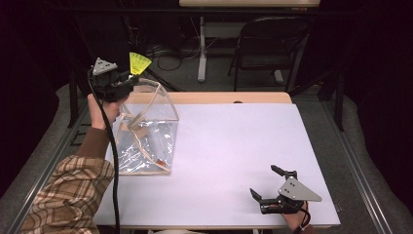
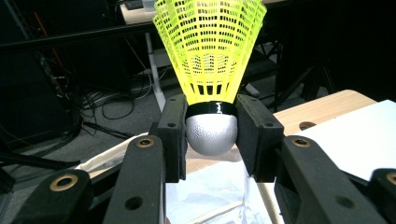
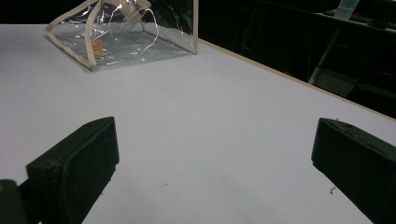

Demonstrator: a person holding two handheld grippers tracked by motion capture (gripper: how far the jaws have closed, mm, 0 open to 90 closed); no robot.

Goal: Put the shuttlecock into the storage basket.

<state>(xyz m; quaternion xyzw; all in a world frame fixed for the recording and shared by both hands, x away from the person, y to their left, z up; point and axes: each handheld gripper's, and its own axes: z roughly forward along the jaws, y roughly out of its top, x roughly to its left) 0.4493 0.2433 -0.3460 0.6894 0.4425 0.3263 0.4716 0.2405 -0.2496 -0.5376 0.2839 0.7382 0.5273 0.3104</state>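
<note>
Probably very light: a yellow plastic shuttlecock [image 2: 210,46] with a stiff but springy mesh skirt and a rounded silver cap [image 2: 211,134]. Skirt likely to buckle if squeezed, so best taken by the cap, just under the black band, as here. Cap looks smooth and domed, so liable to slip out of a loose hold or twist sideways.

Left gripper [image 1: 127,82] pinching that cap from both sides, pads [image 2: 173,135] pressed against it, skirt flaring away beyond the jaws. Held up in the air at the far left of the counter [image 1: 234,146], directly over the open top of a clear plastic bag [image 1: 146,131] with pale trim. Bag standing loosely, soft and crinkly, mouth sagging, so an easy target to miss or knock. Seen through the left gripper view, bag opening lying just below the cap.

Right gripper [image 1: 272,187] resting low at the near right corner, jaws spread wide with nothing between them, well apart from bag [image 3: 123,35] and shuttlecock.
</note>
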